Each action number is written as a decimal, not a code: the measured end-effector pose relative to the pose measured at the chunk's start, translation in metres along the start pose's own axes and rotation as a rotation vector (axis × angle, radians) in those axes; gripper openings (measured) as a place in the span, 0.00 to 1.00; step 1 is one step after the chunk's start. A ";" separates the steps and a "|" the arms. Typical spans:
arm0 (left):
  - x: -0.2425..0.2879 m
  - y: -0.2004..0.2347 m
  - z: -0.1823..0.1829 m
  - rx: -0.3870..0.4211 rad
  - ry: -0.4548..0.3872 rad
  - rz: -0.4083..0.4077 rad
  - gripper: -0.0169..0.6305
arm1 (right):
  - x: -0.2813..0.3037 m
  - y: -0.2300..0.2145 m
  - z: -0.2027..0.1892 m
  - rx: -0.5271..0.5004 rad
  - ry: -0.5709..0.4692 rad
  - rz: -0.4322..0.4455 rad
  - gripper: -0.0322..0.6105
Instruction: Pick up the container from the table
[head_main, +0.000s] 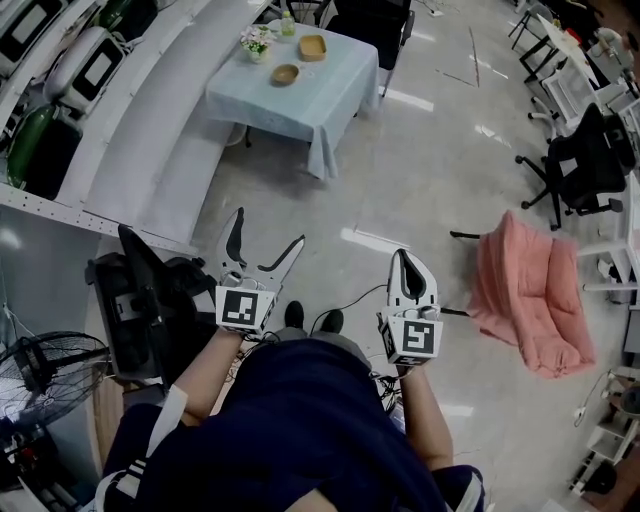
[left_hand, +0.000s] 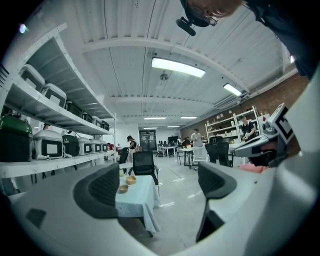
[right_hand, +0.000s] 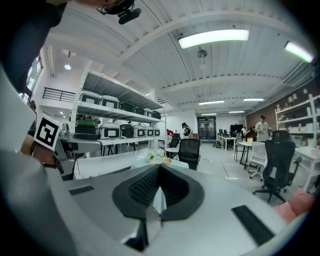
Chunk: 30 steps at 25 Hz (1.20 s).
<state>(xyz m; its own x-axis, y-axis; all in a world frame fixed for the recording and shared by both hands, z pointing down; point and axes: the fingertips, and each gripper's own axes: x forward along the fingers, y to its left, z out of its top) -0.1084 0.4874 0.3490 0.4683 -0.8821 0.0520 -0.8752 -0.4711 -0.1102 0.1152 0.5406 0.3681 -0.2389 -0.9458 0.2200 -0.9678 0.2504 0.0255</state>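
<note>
Square tan container (head_main: 312, 47) is seen far ahead on the pale cloth-draped table (head_main: 300, 110), beside a round brown bowl (head_main: 285, 74); contents can't be resolved. Left gripper (head_main: 268, 230) jaws are spread wide, nothing between. Right gripper (head_main: 403, 258) jaws are pressed together, empty.

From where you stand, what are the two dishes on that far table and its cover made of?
Round dish and squarish dish: matte tan, perhaps wood or bamboo; too distant to confirm. Table cover: pale blue cloth, hanging in soft folds at its corner.
</note>
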 end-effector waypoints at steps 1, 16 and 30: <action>0.002 -0.001 0.001 -0.002 0.002 0.008 0.77 | -0.001 -0.003 0.001 0.004 0.000 0.005 0.05; 0.063 0.005 0.008 0.019 0.020 0.034 0.78 | 0.030 -0.037 0.006 -0.001 -0.006 0.069 0.05; 0.223 0.128 -0.007 -0.010 -0.004 0.002 0.78 | 0.233 -0.051 0.043 -0.003 -0.009 0.042 0.05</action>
<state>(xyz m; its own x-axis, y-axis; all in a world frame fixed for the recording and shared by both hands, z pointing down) -0.1174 0.2306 0.3539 0.4667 -0.8831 0.0476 -0.8774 -0.4691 -0.1002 0.1056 0.2990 0.3763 -0.2802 -0.9361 0.2126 -0.9566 0.2907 0.0189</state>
